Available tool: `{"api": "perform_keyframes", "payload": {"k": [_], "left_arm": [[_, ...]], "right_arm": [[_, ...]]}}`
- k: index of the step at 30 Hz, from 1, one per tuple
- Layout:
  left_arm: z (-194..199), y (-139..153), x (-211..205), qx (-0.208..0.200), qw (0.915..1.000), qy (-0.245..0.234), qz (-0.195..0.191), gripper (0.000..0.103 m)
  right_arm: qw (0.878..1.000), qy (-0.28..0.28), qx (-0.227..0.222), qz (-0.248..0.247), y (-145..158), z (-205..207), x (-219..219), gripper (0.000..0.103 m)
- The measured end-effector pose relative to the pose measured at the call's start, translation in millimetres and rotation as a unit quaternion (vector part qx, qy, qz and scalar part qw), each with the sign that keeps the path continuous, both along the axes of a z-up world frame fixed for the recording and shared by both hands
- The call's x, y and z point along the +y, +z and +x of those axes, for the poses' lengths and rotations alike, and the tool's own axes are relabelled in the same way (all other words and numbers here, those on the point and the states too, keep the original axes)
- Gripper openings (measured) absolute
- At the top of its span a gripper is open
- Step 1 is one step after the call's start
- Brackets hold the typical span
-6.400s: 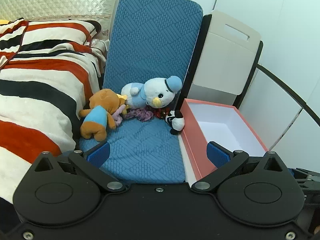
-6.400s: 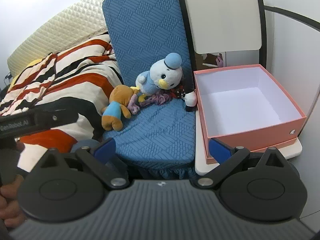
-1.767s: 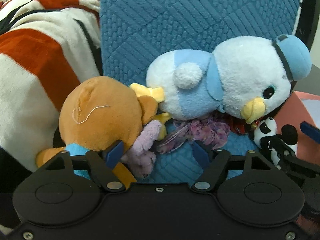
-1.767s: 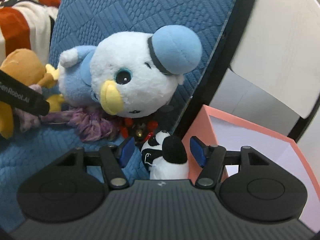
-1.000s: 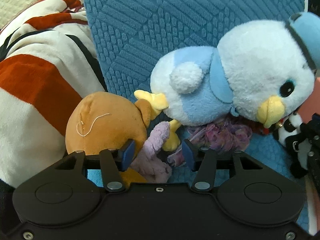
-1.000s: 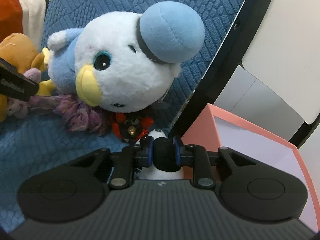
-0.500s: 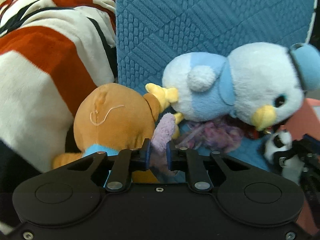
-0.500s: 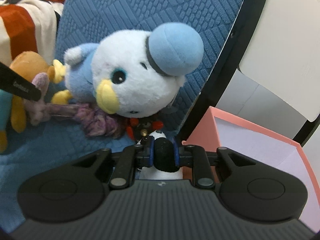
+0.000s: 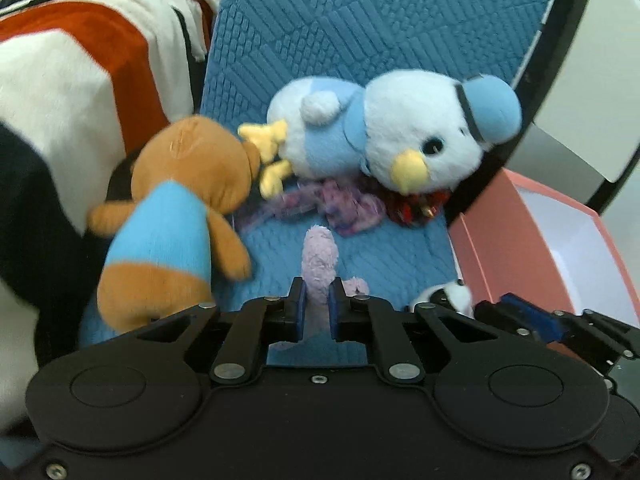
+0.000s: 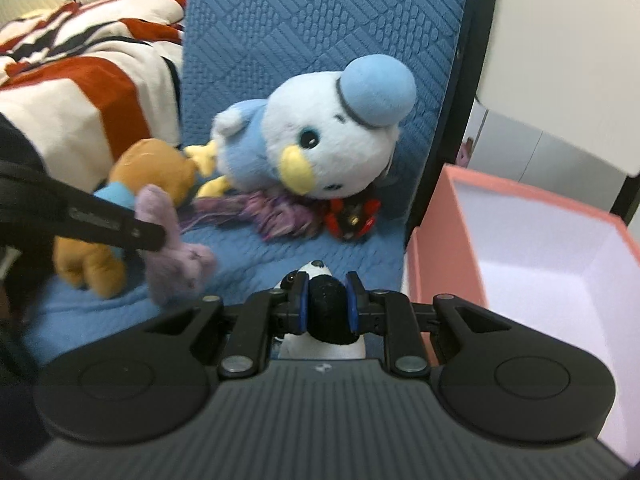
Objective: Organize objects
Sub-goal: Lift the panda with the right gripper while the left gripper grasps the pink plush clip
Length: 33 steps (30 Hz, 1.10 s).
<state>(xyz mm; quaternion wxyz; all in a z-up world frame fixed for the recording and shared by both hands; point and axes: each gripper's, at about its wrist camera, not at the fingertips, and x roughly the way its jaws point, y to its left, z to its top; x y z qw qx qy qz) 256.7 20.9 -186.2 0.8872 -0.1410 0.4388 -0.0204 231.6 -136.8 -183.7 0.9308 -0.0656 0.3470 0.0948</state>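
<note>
My left gripper (image 9: 317,304) is shut on a small pale purple plush (image 9: 318,260), lifted above the blue seat cushion (image 9: 360,256); the plush also shows in the right wrist view (image 10: 176,256). My right gripper (image 10: 327,306) is shut on a small panda plush (image 10: 327,304), held just left of the open pink box (image 10: 532,256). The panda shows in the left wrist view (image 9: 444,294) beside the pink box (image 9: 520,240). A brown bear plush (image 9: 180,208), a blue and white bird plush (image 9: 400,136), a purple yarn piece (image 9: 340,204) and a red ornament (image 9: 416,204) lie on the seat.
A red, white and black striped blanket (image 9: 72,80) lies left of the seat. The blue quilted backrest (image 9: 380,20) rises behind the toys. A white panel with a black frame (image 10: 560,40) stands behind the box. The box is empty inside.
Both grippers have pulled back from the toy pile. The left one has lifted the purple plush away from the brown bear. The right one has carried the panda back beside the box.
</note>
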Motion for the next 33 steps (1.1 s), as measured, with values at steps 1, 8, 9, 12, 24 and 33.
{"api": "perform_keyframes", "payload": {"k": [1, 8, 9, 12, 24, 33], "left_arm": [[-6, -1, -1, 0.004, 1.0000, -0.002, -0.004, 0.011], [-20, -9, 2, 0.020, 0.9990, -0.011, -0.039, 0.016], [-17, -10, 3, 0.019, 0.9986, -0.011, -0.048, 0.017], [-8, -15, 1, 0.027, 0.9983, -0.013, -0.050, 0.037], [22, -38, -13, 0.068, 0.9956, -0.041, -0.050, 0.061], [39, -48, -26, 0.076, 0.9943, -0.072, -0.023, 0.075]], "right_arm": [[1.000, 0.001, 0.007, 0.011, 1, -7, -2, 0.022], [0.997, -0.009, 0.049, 0.056, -12, -28, -16, 0.025], [0.997, -0.013, 0.055, 0.058, -15, -26, -17, 0.026], [0.997, -0.006, 0.062, 0.049, -20, -21, -17, 0.027], [0.992, 0.016, 0.121, 0.044, -39, -14, -21, 0.060], [0.992, 0.028, 0.120, 0.002, -46, -19, -14, 0.061]]}}
